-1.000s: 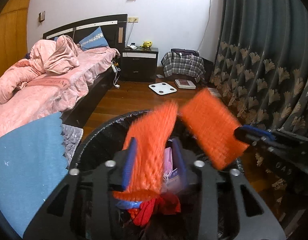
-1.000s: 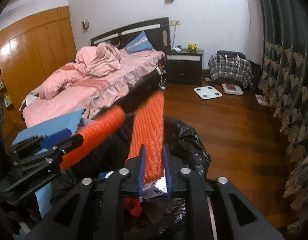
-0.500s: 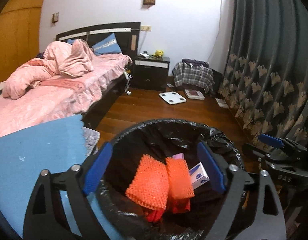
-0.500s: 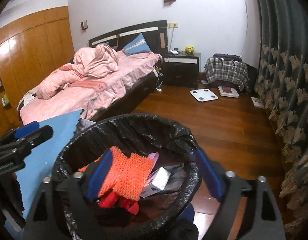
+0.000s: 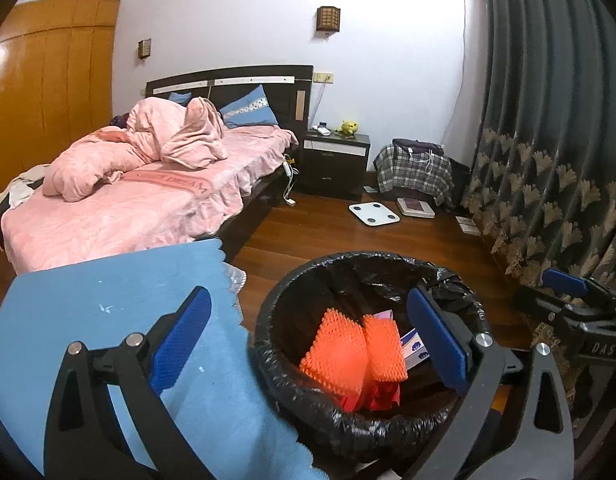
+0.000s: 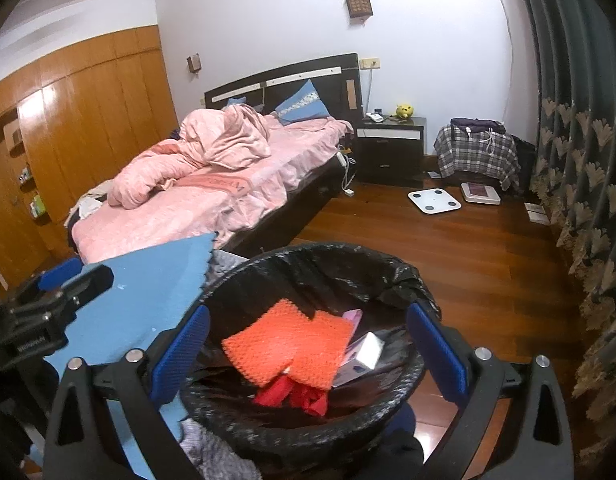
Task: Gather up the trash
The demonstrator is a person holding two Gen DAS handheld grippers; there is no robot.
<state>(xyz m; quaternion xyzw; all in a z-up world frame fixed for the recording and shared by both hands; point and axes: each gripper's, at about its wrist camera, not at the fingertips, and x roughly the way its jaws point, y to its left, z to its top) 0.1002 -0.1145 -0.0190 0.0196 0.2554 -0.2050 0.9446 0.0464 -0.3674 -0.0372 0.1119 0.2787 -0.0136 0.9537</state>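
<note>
Bedroom floor bin (image 6: 404,276), two orange mesh pieces (image 6: 291,346) inside, both grippers' jaws opening, empty.

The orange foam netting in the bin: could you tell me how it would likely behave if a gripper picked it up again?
The orange foam netting would probably feel very light: two open-mesh pieces rest on other trash in the black-lined bin. It is likely soft and bendy, since one piece drapes over what lies beneath. Its knobbly surface should grip rather than slip.
</note>
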